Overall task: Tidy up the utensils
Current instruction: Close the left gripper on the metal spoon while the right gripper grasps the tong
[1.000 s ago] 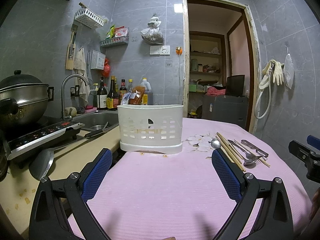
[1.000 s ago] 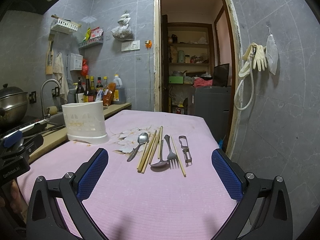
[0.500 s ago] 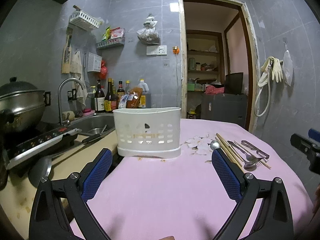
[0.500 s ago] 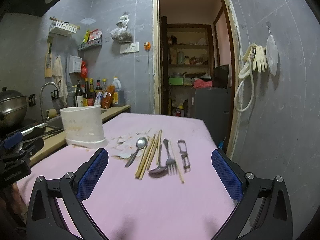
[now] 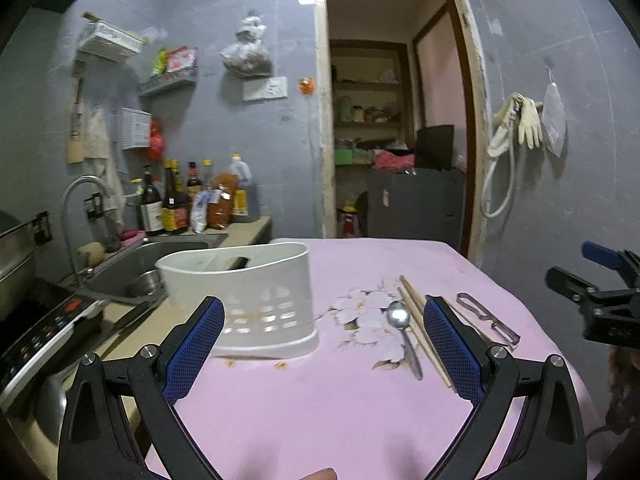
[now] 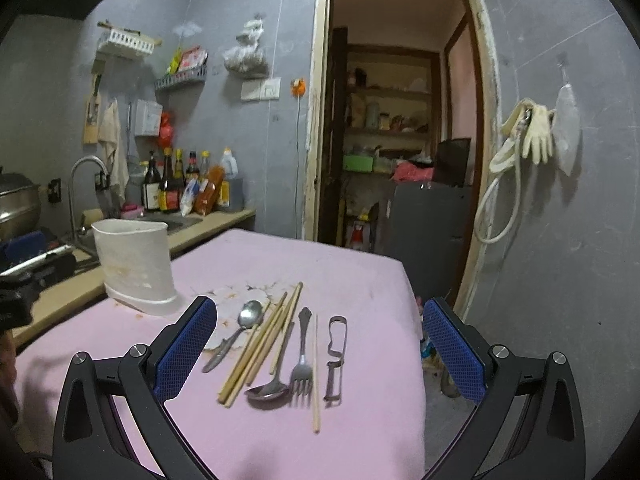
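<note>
While both my left claw [image 5: 320,344] and right claw [image 6: 320,348] are hanging apart and empty, the utensils [image 6: 280,356] are lying bunched on the worktop [image 6: 360,272] beside the caddy [image 6: 134,264]; I'm risking snagging several at once.

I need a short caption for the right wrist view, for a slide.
Open right gripper above spoons, chopsticks, a fork and a peeler on the pink tablecloth, white holder nearby.

On the tabletop [image 6: 360,272] there were two spoons [image 6: 250,316] [image 6: 268,390], one fork [image 6: 303,372], one peeler [image 6: 335,360], five chopsticks [image 6: 260,344], as far as they could be separated, and one white holder [image 6: 134,266].
</note>
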